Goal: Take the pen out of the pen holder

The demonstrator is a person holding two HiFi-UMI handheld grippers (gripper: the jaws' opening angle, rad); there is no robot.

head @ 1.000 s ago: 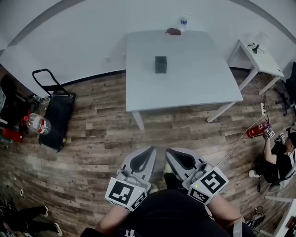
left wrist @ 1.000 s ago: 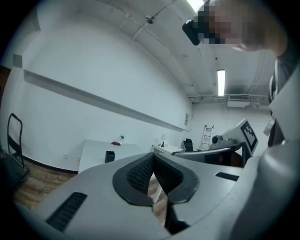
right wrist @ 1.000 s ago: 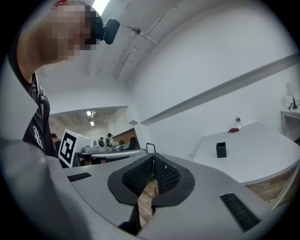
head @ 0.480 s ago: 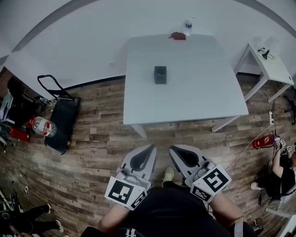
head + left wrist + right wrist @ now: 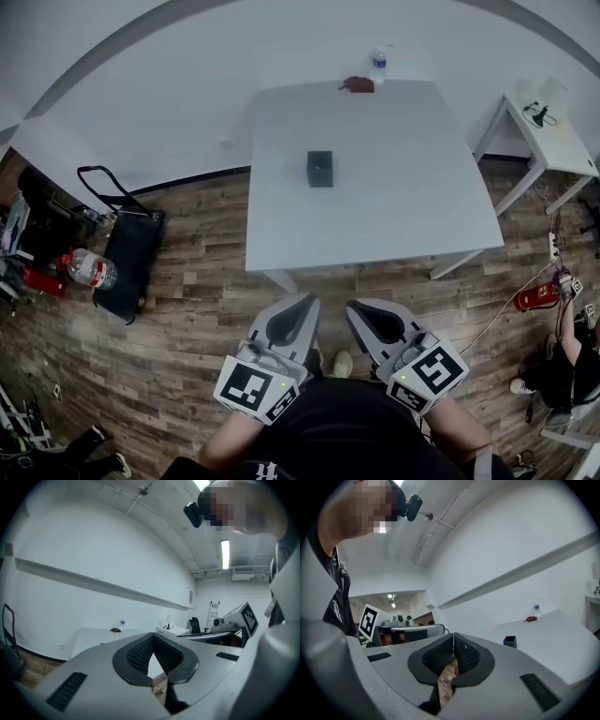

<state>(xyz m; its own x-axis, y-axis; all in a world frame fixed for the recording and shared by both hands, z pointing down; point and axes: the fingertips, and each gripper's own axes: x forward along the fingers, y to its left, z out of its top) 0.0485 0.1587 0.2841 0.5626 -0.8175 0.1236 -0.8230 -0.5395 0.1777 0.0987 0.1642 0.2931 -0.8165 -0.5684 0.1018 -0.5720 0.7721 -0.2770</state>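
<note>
White rectangular table is carrying a small dark square pen holder, well apart from the left gripper and right gripper. Left gripper view is showing clenched, empty jaws and a metal stepladder; right gripper view is showing likewise clenched jaws, plus the pen holder.

white table | water bottle beside red item at far edge | black trolley on floor left

Table w/ pen holder now sits lower & nearer in head view.
</note>
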